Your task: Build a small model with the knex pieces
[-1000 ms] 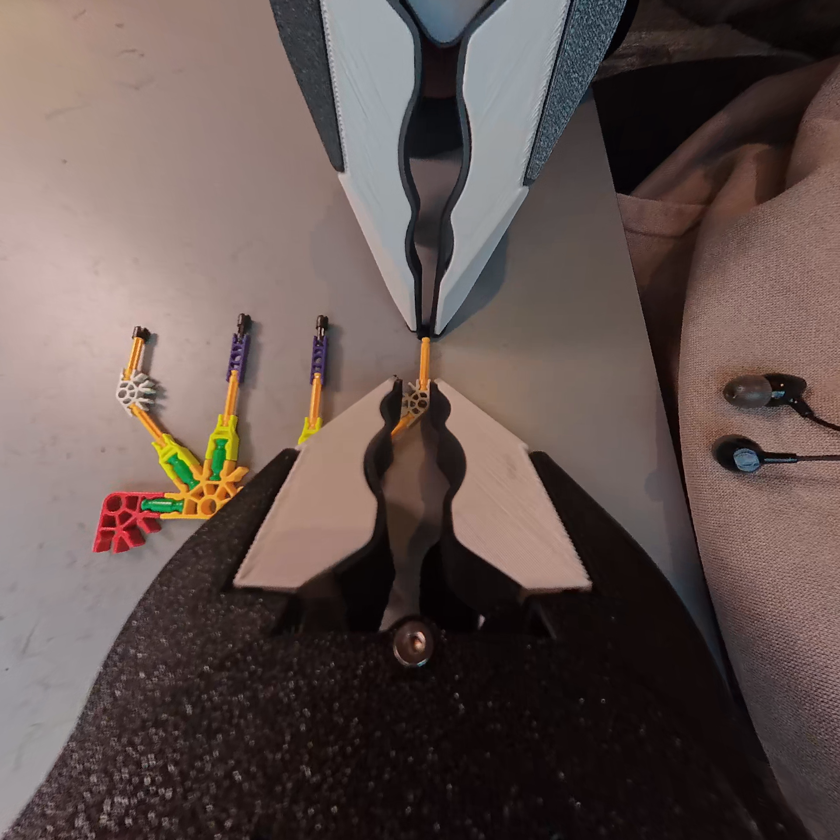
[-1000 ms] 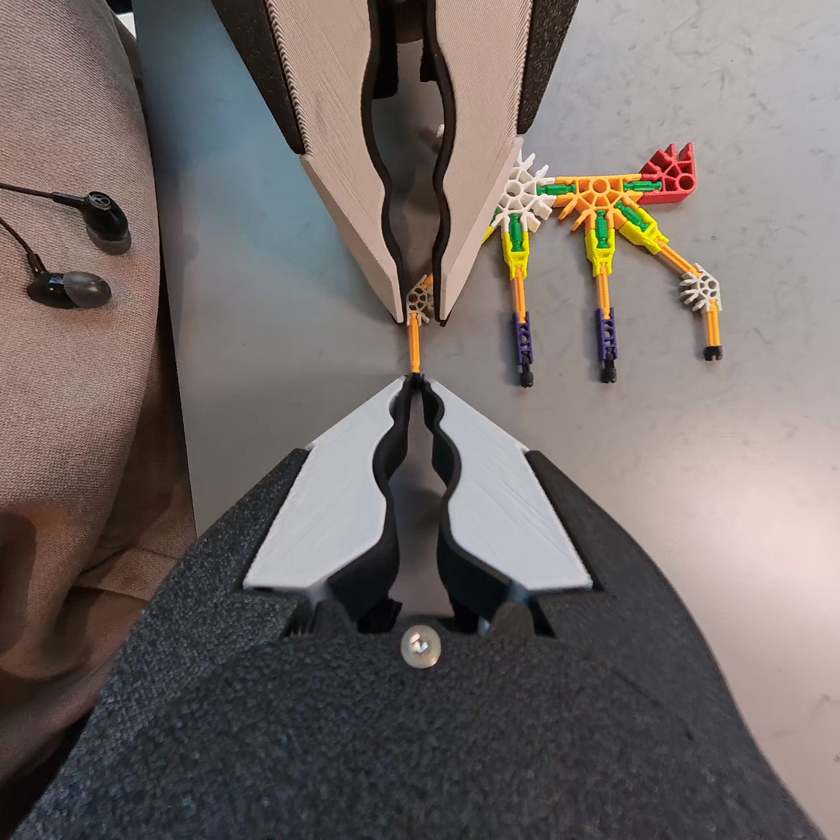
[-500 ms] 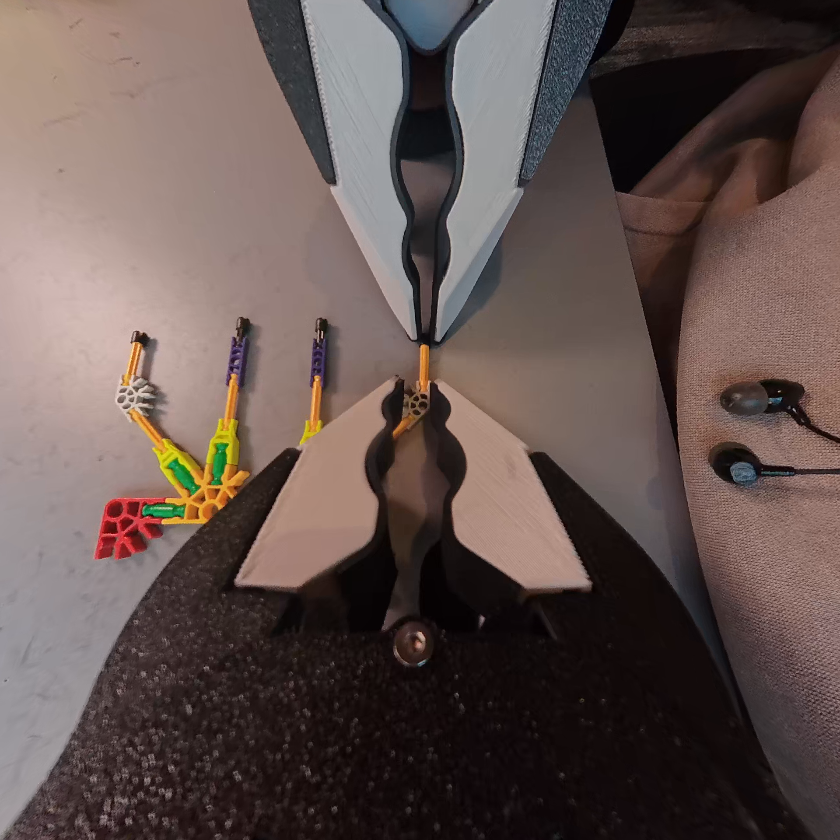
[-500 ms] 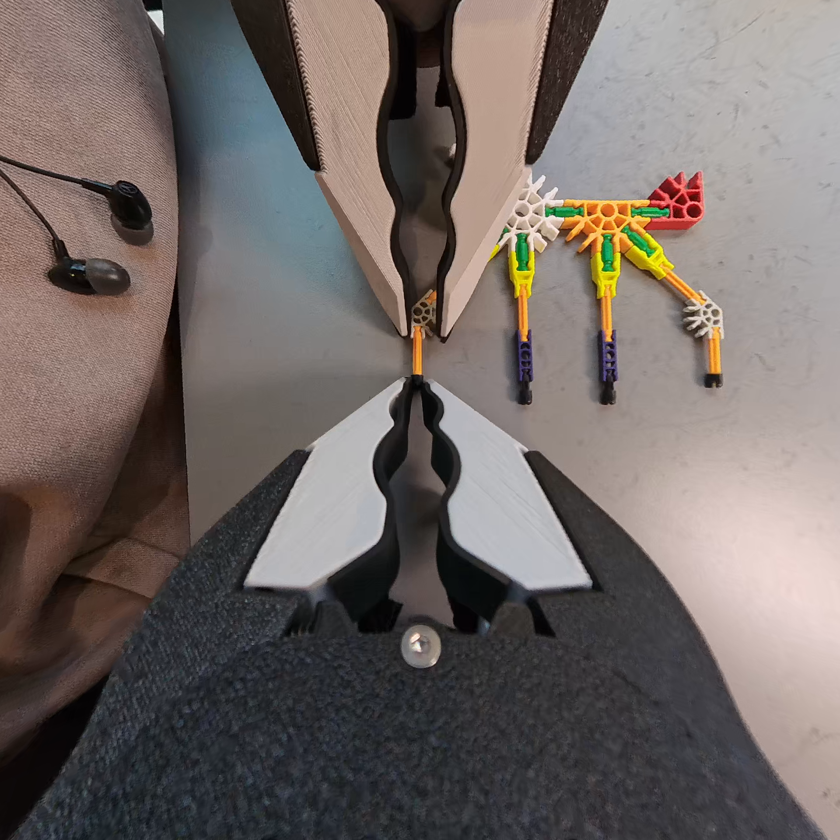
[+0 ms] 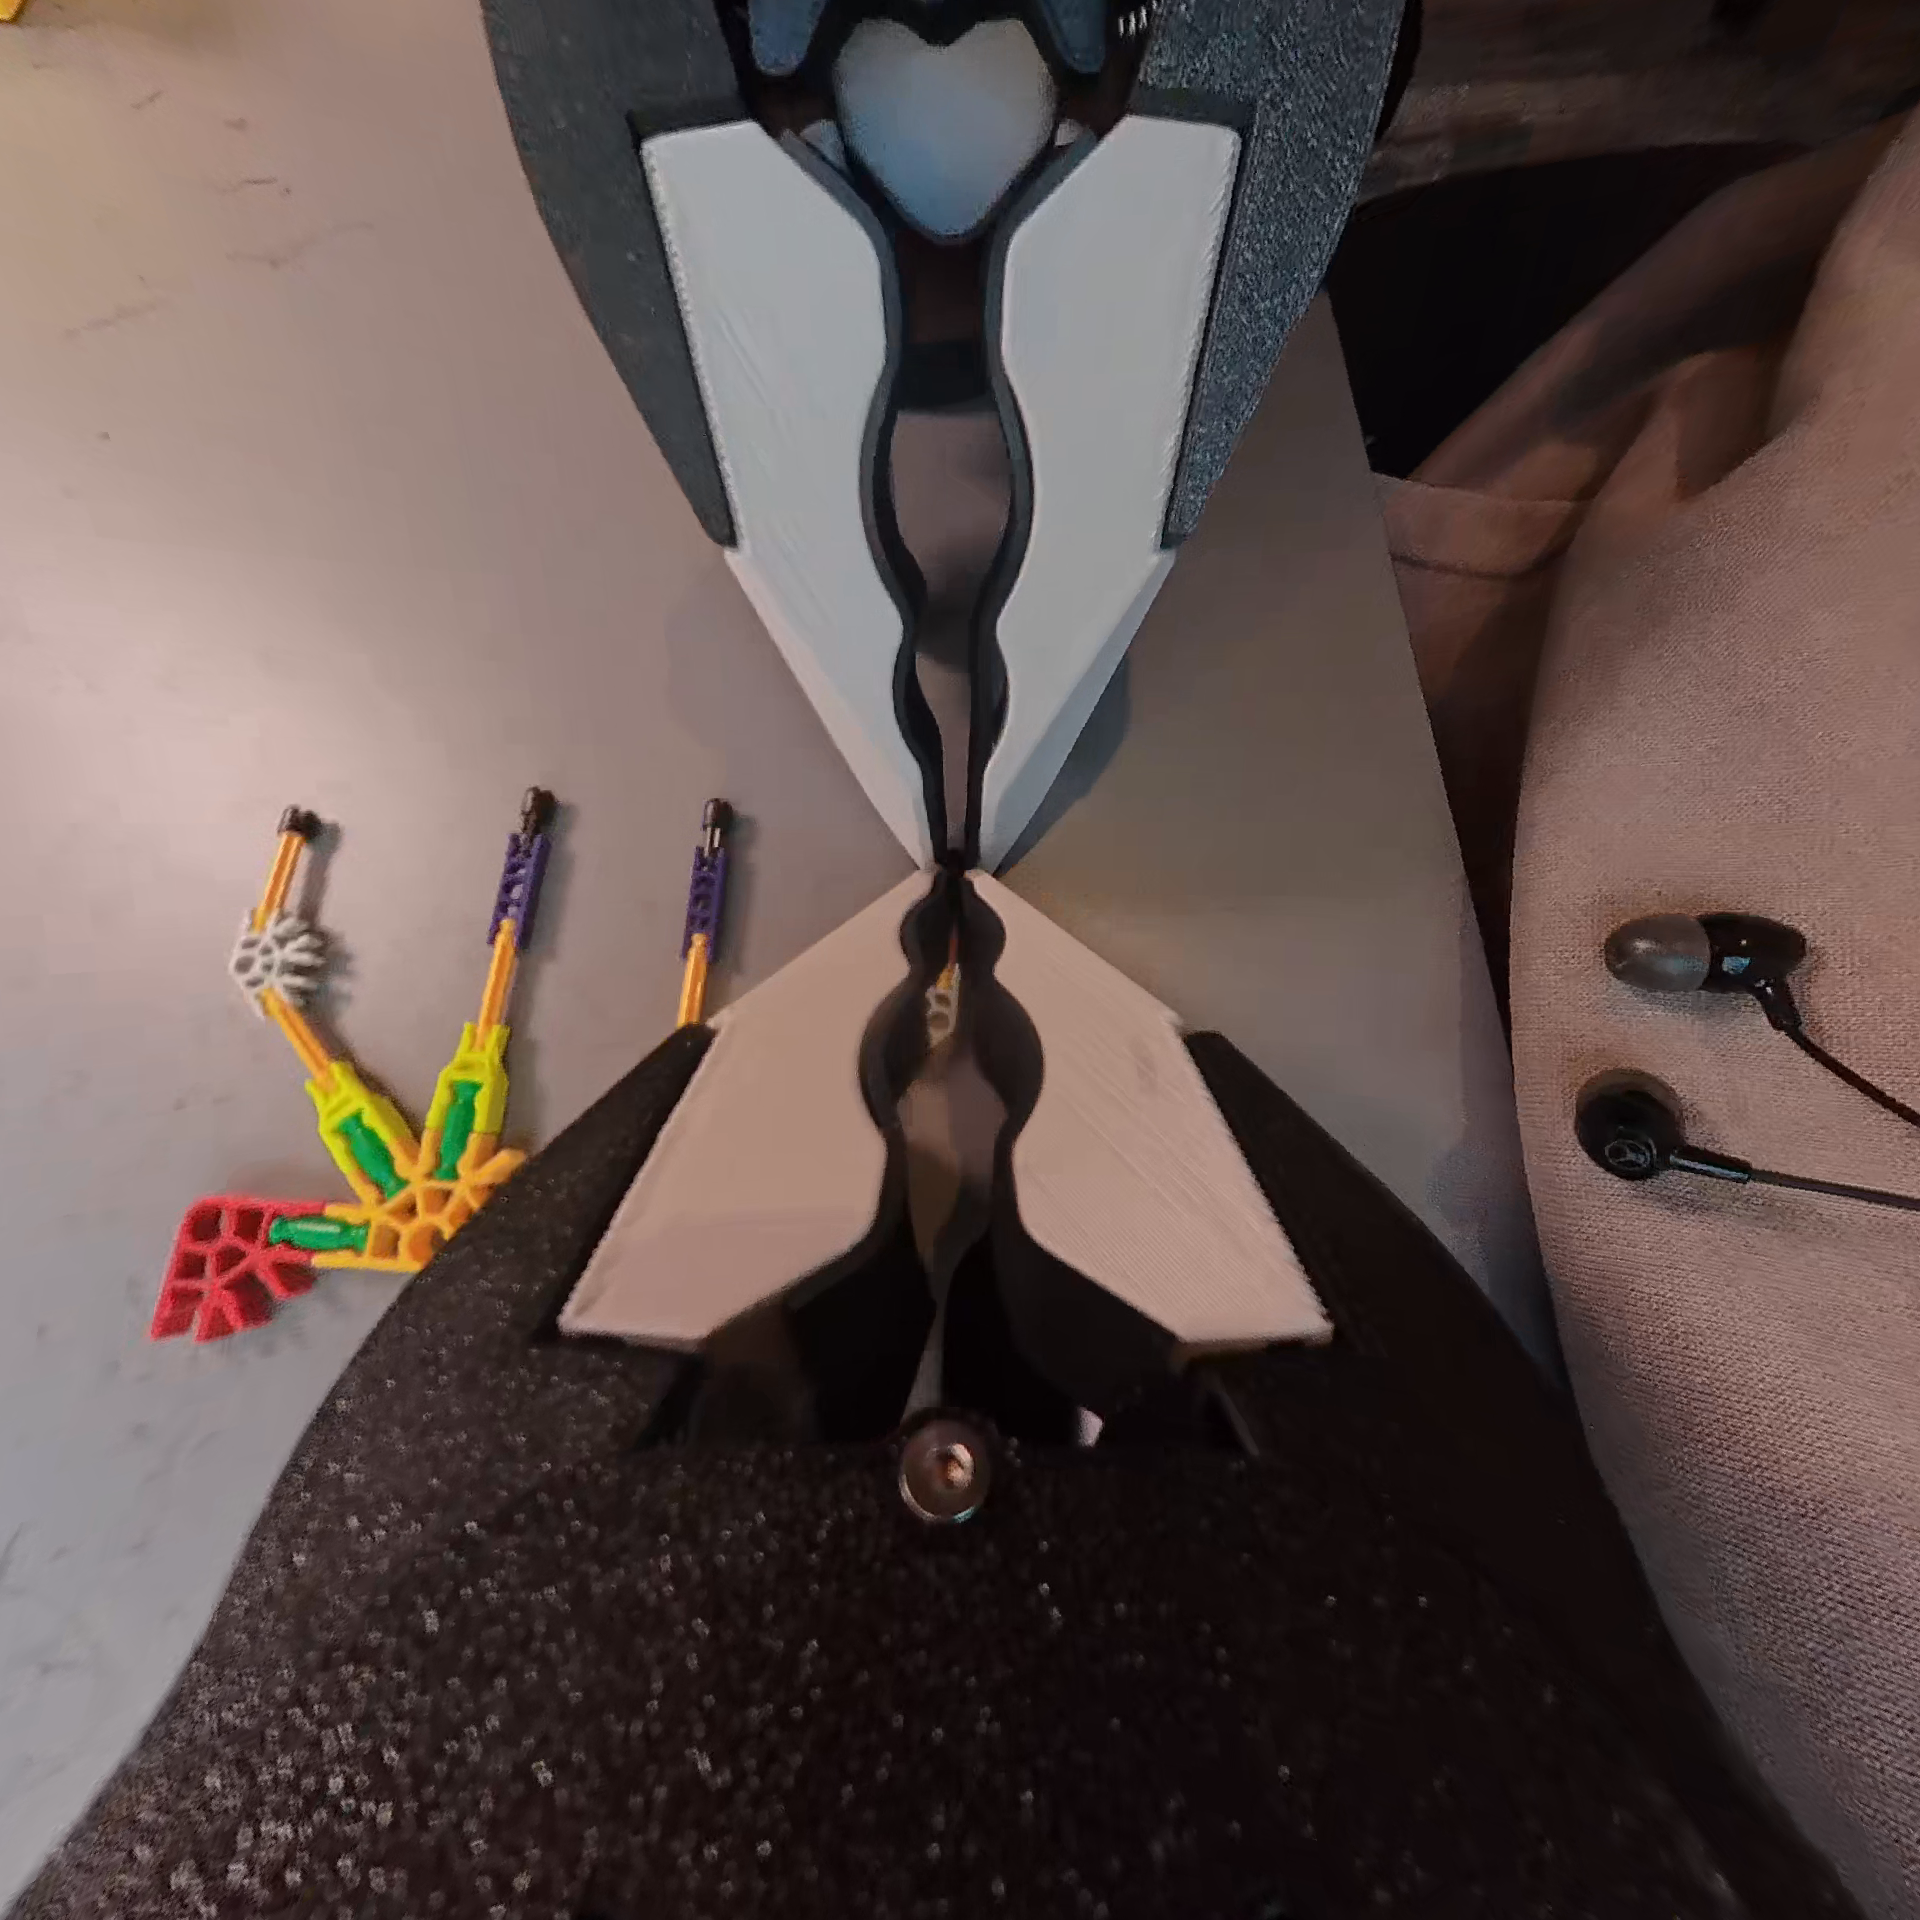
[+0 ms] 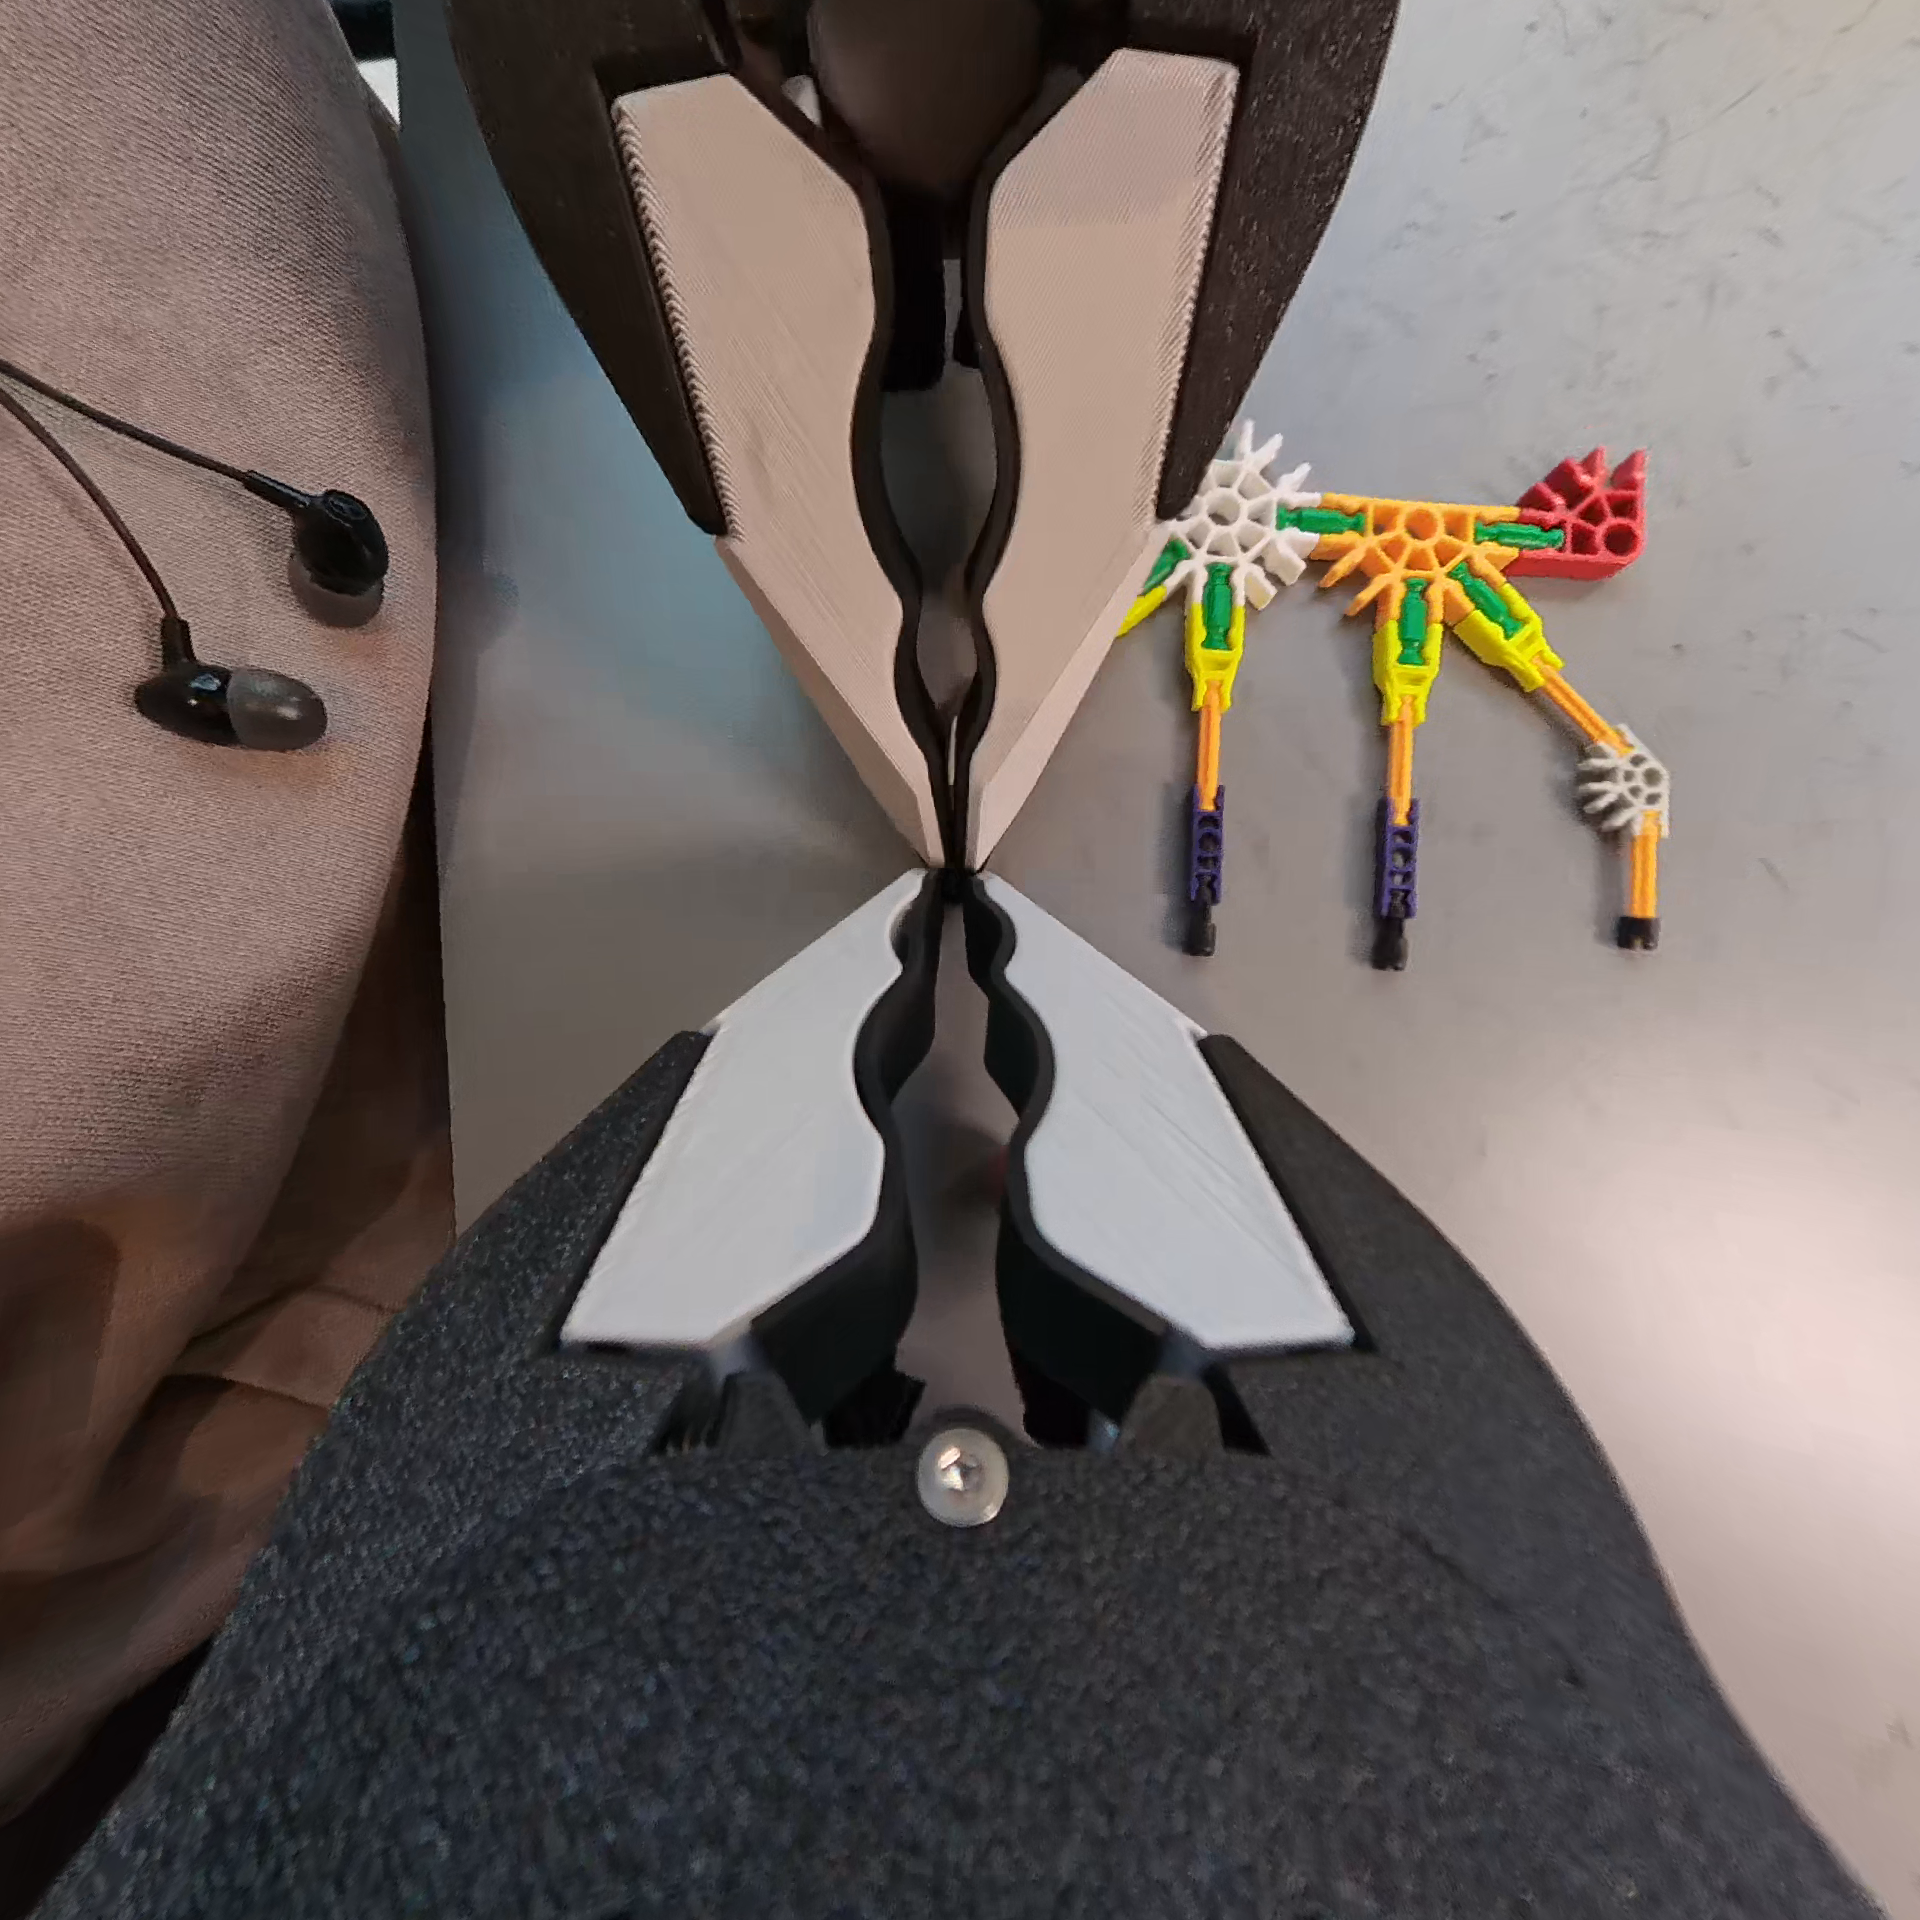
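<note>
Under both of your tools lies the grey table (image 6: 1558,1195), and along one edge of it bulges a tan fabric cushion (image 5: 1714,1039) with a pair of black earbuds (image 5: 1704,951) resting on it, well apart from the work. Your left gripper (image 5: 951,883), the one with the beige fingers, meets your right gripper (image 6: 951,881), the one with the pale blue-white fingers, tip to tip over the table, so close that the tips touch or nearly touch. Your left gripper's fingers are pressed together on a small piece made of a short orange rod (image 5: 948,951) and a little grey connector (image 5: 940,1006), which sits in the hollow between the black pads just behind the tips. Your right gripper's tips are pinched together too, with something small and dark at the very point; I cannot tell whether it is the rod's end cap. Flat on the table beside the grippers lies a colourful construction-toy figure (image 6: 1423,582) of orange, green, yellow and purple rods with a red end piece and a white snowflake connector (image 6: 1236,520), and your left gripper partly covers one end of it.
</note>
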A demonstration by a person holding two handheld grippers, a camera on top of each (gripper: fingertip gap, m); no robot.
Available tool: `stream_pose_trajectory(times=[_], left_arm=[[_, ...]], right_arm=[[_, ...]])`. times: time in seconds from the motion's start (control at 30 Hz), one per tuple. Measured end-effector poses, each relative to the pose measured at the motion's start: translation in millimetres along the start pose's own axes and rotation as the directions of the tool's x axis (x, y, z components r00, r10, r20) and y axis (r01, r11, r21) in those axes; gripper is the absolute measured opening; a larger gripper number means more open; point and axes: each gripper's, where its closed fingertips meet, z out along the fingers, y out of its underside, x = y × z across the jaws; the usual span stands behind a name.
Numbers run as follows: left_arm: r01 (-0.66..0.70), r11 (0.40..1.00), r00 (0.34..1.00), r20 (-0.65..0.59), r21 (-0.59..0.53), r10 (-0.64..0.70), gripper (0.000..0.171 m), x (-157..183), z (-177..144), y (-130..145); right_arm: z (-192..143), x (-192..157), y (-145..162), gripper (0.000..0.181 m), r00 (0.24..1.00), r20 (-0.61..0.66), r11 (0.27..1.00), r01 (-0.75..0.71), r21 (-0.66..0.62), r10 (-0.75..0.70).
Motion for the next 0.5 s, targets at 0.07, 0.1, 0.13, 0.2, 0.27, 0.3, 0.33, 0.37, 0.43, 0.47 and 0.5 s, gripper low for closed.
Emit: stream_pose_trajectory(times=[0.07,0.1,0.13,0.2,0.27,0.3,0.33,0.37,0.43,0.47,0.5], left_arm=[[-0.002,1.0,1.0,0.001,-0.007,0.002,0.0,0.1,-0.3,0.4],[0.003,1.0,1.0,-0.005,-0.005,-0.003,0.0,0.0,-0.6,0.5],[0.005,1.0,1.0,-0.01,0.0,-0.005,0.0,-0.2,-1.1,0.8],[0.014,1.0,1.0,-0.013,0.025,-0.014,0.001,-1.8,-4.5,-0.3],[0.027,0.997,0.999,-0.044,0.072,-0.024,0.011,-2.3,-14.8,-5.3],[0.034,0.996,0.998,-0.061,0.087,-0.029,0.017,-3.5,-21.1,-6.3],[0.035,0.995,0.998,-0.062,0.097,-0.029,0.02,-6.8,-26.7,-6.2],[0.023,0.995,0.998,-0.061,0.098,-0.017,0.021,-9.6,-31.3,-4.2],[-0.016,0.997,0.999,-0.033,0.072,0.018,0.024,-17.2,-36.0,4.5],[-0.036,0.998,0.999,-0.028,0.051,0.038,0.024,-19.2,-36.9,10.0],[-0.049,0.998,0.998,-0.03,0.033,0.05,0.024,-20.0,-37.0,14.5]], right_arm=[[-0.1,0.2,0.6,0.002,1.0,-0.017,1.0,-0.003,-0.006,0.003],[-0.4,0.6,0.8,0.002,1.0,-0.025,1.0,-0.003,-0.004,0.003],[-0.6,0.8,1.0,0.002,1.0,-0.028,1.0,-0.006,-0.001,0.006],[-0.8,0.9,1.3,0.002,0.999,-0.032,1.0,-0.006,0.006,0.006],[-1.2,1.0,1.5,0.003,1.0,-0.028,1.0,-0.007,0.012,0.007],[-1.2,1.0,1.5,0.003,1.0,-0.026,1.0,-0.009,0.014,0.009],[-1.3,1.1,1.6,0.003,1.0,-0.026,1.0,-0.009,0.014,0.009],[-1.4,1.3,1.7,0.003,1.0,-0.026,1.0,-0.006,0.014,0.006],[-1.5,1.4,1.8,0.003,1.0,-0.028,1.0,-0.001,0.013,0.002],[-1.7,1.4,1.9,0.004,1.0,-0.028,1.0,0.001,0.012,0.0],[-1.9,1.4,1.9,0.004,1.0,-0.029,1.0,0.002,0.012,-0.001]])
